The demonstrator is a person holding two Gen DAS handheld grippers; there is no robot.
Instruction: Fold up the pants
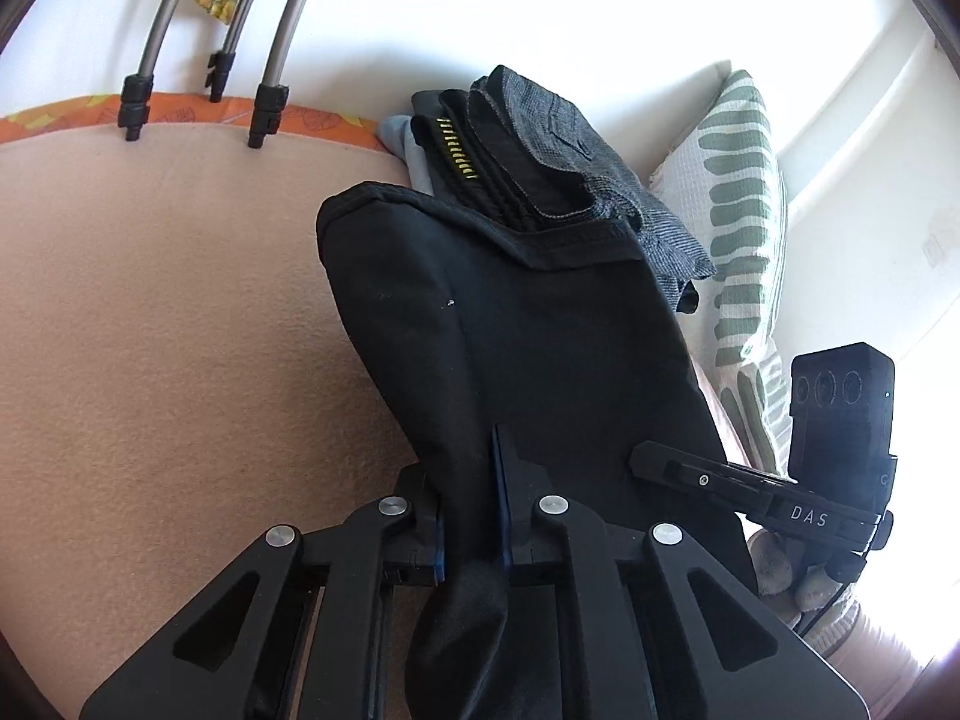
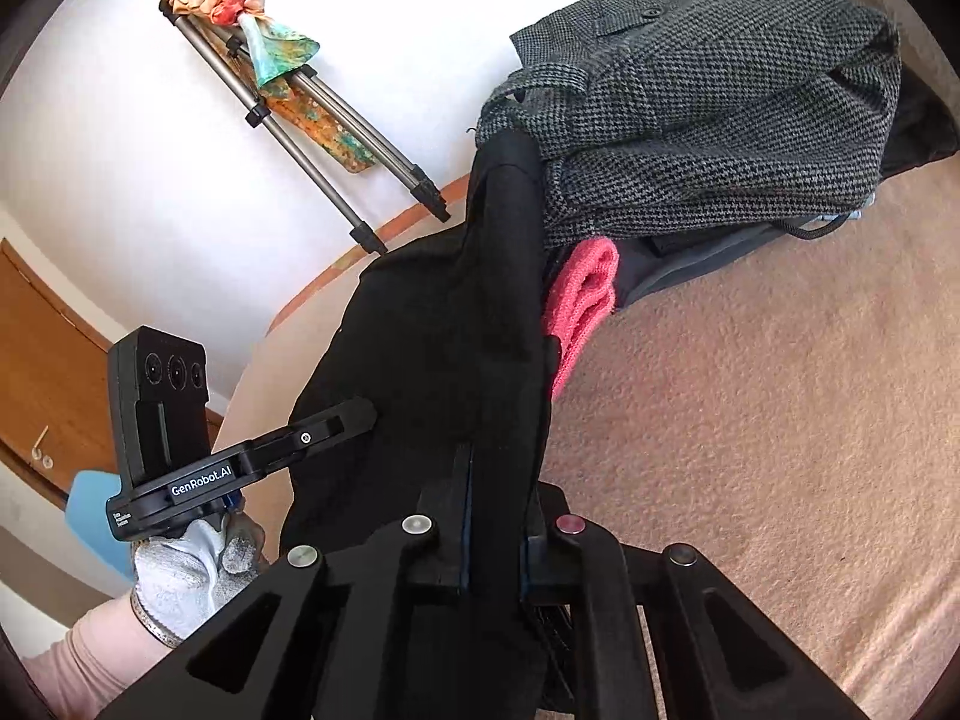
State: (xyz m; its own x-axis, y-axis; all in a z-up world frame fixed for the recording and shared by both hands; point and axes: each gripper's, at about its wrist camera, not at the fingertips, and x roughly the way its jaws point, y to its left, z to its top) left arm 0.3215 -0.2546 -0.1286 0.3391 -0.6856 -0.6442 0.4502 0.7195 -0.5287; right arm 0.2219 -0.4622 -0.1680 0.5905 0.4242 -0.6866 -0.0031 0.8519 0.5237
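The black pants (image 1: 516, 324) are folded into a thick bundle and held above the beige blanket (image 1: 168, 324). My left gripper (image 1: 471, 516) is shut on the near edge of the pants. My right gripper (image 2: 495, 516) is shut on the same black pants (image 2: 432, 348), seen edge-on in the right wrist view. Each gripper shows in the other's view: the right one (image 1: 720, 480) at the pants' right edge, the left one (image 2: 300, 438) at their left edge. The far end of the pants reaches the pile of folded clothes.
A pile of folded clothes lies behind the pants, topped by grey houndstooth trousers (image 2: 708, 108), with a pink garment (image 2: 588, 294) low in it. A green-striped pillow (image 1: 738, 228) lies at the right. Tripod legs (image 1: 264, 96) stand at the blanket's far edge.
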